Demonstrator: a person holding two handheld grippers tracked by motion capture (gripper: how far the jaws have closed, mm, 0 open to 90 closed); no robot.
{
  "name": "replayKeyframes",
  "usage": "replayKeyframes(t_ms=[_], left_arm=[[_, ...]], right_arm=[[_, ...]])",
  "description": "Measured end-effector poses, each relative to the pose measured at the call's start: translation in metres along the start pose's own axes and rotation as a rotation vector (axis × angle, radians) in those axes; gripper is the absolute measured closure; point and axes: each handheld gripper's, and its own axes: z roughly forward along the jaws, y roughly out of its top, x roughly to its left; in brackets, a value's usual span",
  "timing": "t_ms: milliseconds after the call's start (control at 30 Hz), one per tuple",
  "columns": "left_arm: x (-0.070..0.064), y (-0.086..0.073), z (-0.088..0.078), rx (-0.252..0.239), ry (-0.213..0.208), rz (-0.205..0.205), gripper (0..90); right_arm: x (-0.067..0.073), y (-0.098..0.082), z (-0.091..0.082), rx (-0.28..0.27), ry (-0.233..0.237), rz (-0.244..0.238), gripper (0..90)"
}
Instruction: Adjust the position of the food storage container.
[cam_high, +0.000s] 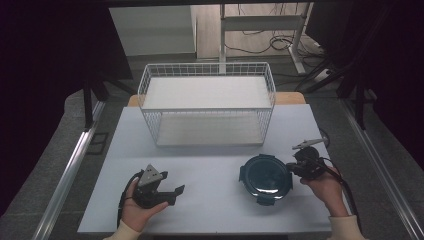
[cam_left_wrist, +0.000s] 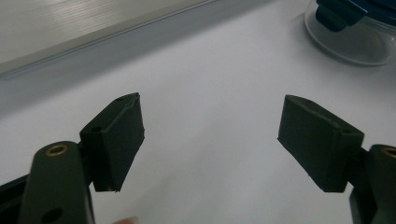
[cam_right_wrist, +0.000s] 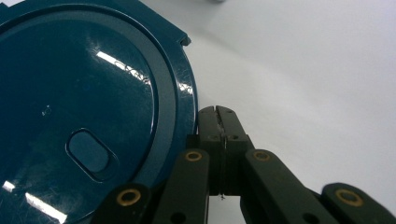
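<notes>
A round clear container (cam_high: 264, 179) with a dark blue snap-lock lid (cam_right_wrist: 88, 116) sits on the white table (cam_high: 210, 165), near the right edge and toward the near side. The lid is on, with its clip tabs sticking out around the rim; what is inside cannot be told. In the left gripper view the container's clear wall (cam_left_wrist: 350, 42) shows at the far right, under the blue lid. Farther back, at the table's middle, stands a white wire basket (cam_high: 207, 102) with two solid white shelves, both bare.

The right gripper (cam_high: 299, 167) lies just to the right of the container. In the right gripper view (cam_right_wrist: 219, 116) its jaws are pressed together with nothing between them, and their tips sit right against the lid's rim; whether they actually touch it cannot be told. The right hand (cam_high: 325, 187) comes in from the near right corner, with the gripper pointing left toward the container.

The left gripper (cam_high: 172, 192) is at the near left, well apart from the container. Its jaws stand wide apart over bare table, and its pads (cam_left_wrist: 119, 140) grip nothing. The left hand (cam_high: 140, 205) cups the gripper body from below, jaws pointing right toward the container, low over the tabletop.
</notes>
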Motion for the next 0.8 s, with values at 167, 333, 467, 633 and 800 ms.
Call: replayKeyframes(t_ms=[167, 333, 467, 633, 800], left_arm=[[0.000, 0.000, 0.000, 0.001, 0.000, 0.001, 22.1], [0.000, 0.000, 0.000, 0.000, 0.000, 0.002, 22.1], [0.000, 0.000, 0.000, 0.000, 0.000, 0.002, 22.1], [0.001, 0.000, -0.001, -0.003, 0.002, 0.002, 22.1], [0.002, 0.000, -0.002, -0.006, 0.003, -0.005, 22.1]], right_arm=[[0.013, 0.002, 0.002, 0.004, -0.007, -0.016, 90.0], [0.028, 0.004, 0.004, -0.004, -0.001, -0.032, 90.0], [0.036, 0.005, 0.006, -0.009, 0.012, -0.045, 90.0], [0.040, 0.005, 0.007, -0.019, 0.017, -0.085, 90.0], [0.034, 0.000, -0.002, -0.059, 0.000, -0.077, 90.0]])
